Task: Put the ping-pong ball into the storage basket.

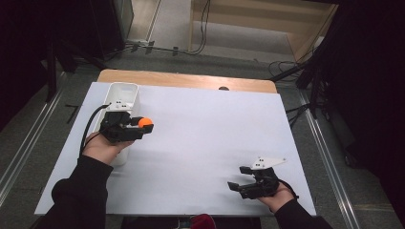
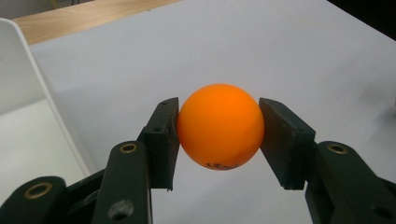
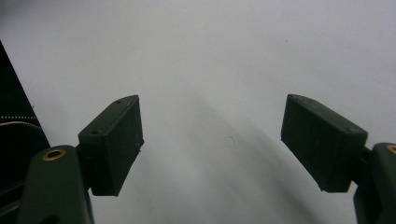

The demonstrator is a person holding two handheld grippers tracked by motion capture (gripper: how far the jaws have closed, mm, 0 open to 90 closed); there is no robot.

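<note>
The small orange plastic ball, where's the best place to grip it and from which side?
Across its widest middle, one pad on each opposite side, coming in level, as the left hand-held gripper holds the small orange plastic ball now; being round, an off-centre pinch would squeeze it out.

Orange ping-pong ball (image 2: 220, 127) is sitting pinched between the two black pads of the left claw (image 2: 219, 135), hanging above the white worktop (image 1: 205, 143). Smooth, matte, round, with a dark printed mark showing near its underside. It's hovering just beside a white bin (image 1: 122, 93).

Grey carpet floor (image 1: 239, 36), pale wooden frame (image 1: 305, 40), black cables (image 1: 205, 28), dark curtained sides (image 1: 372, 71)
</note>
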